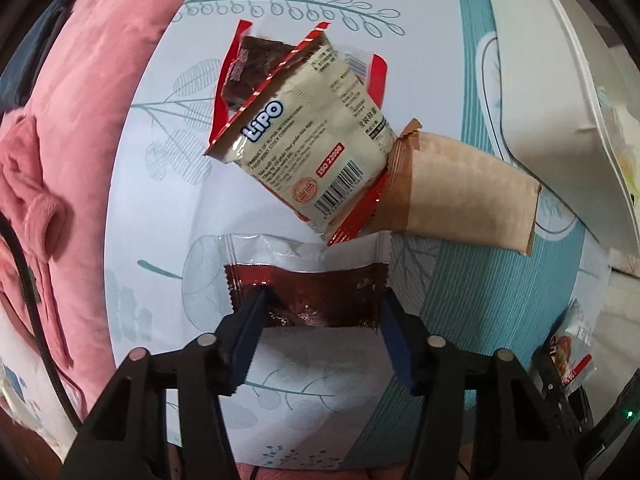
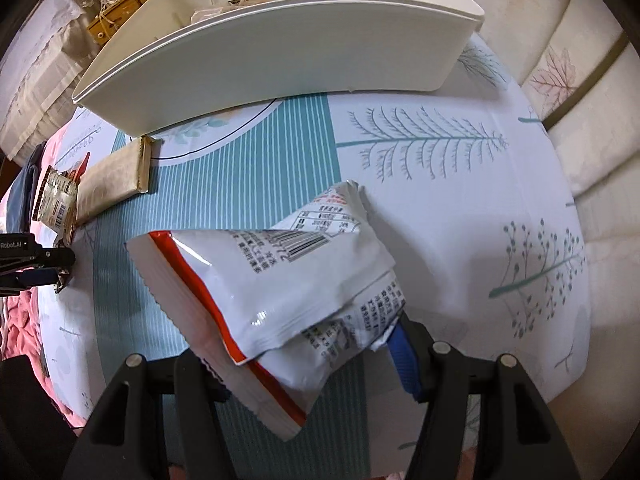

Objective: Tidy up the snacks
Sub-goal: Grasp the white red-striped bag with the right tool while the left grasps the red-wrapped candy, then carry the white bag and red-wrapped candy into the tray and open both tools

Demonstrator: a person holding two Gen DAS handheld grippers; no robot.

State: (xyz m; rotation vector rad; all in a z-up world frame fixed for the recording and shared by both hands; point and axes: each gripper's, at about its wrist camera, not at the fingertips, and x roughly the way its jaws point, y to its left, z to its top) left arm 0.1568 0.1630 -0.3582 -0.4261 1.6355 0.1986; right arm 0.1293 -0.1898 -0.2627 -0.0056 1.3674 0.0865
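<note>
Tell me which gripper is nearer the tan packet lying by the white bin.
Left. The left gripper straddles a dark red packet just short of the tan packet; the right gripper, gripping a white bag, is farther off.

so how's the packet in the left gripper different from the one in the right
The dark red packet lies flat on the sheet; the white packet hangs crumpled, lifted off it.
The dark red packet sits between the left gripper fingers, which touch its two side edges; the right gripper is clamped on the white packet.
The dark red packet looks smaller.
Both are sealed foil snack packets.
</note>
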